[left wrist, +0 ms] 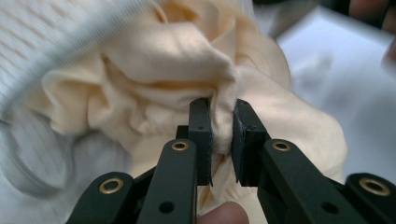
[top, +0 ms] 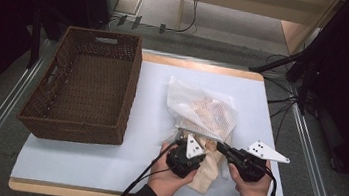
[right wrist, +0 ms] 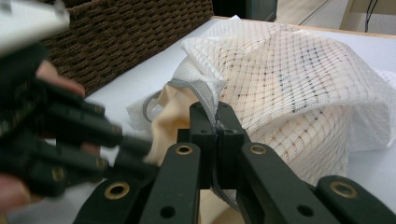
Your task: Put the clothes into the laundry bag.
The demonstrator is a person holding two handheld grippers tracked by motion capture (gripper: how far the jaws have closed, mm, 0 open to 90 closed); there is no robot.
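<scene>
Both hands work close — left gripper (left wrist: 220, 128) jaws pinch the cream cloth (left wrist: 154, 70), right gripper (right wrist: 215, 128) jaws clamp the mesh bag (right wrist: 299, 74) rim — so pulling slowly apart seems best.

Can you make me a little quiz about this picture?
1. True or false: the basket has cloth inside.
2. What does the left gripper pinch? A) the cream cloth B) the basket C) a cable
3. Fill in: the right gripper is shut on the edge of the white ___ bag.

Key: 1 false, the basket is empty. 2 A. 3 mesh.
</scene>
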